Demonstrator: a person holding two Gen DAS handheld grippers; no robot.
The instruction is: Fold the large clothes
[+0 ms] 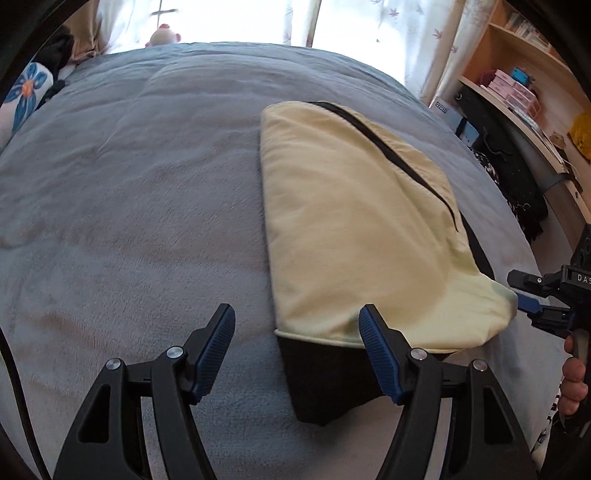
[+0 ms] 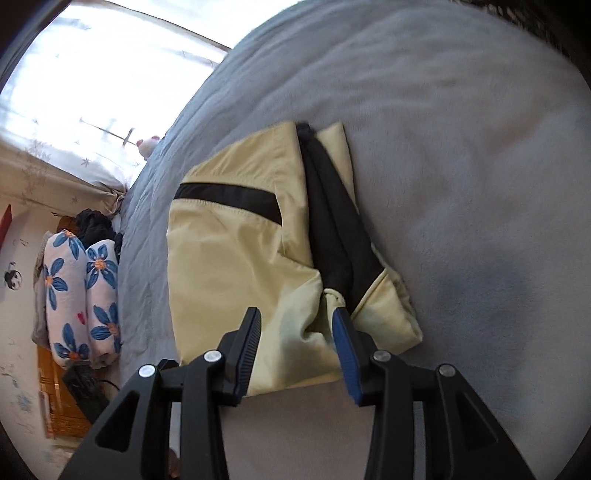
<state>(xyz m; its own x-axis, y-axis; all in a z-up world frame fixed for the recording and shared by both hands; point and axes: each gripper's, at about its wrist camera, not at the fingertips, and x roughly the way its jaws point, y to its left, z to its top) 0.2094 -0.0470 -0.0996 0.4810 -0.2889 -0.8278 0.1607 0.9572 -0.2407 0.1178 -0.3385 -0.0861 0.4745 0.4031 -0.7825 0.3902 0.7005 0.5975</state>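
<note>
A pale yellow garment with black panels (image 1: 354,229) lies folded into a compact bundle on the grey bed cover (image 1: 129,192). My left gripper (image 1: 297,334) is open and empty, hovering over the bundle's near left corner. My right gripper (image 2: 297,334) is open and empty, its fingers straddling the bundle's near edge (image 2: 240,258) without gripping. The right gripper also shows at the right edge of the left wrist view (image 1: 532,295), just past the garment's corner.
Floral pillows (image 2: 77,295) lie at the bed's far end by the curtained window (image 2: 92,81). A small plush toy (image 1: 164,35) sits on the sill. Wooden shelves with boxes (image 1: 517,88) and dark items stand along the bed's right side.
</note>
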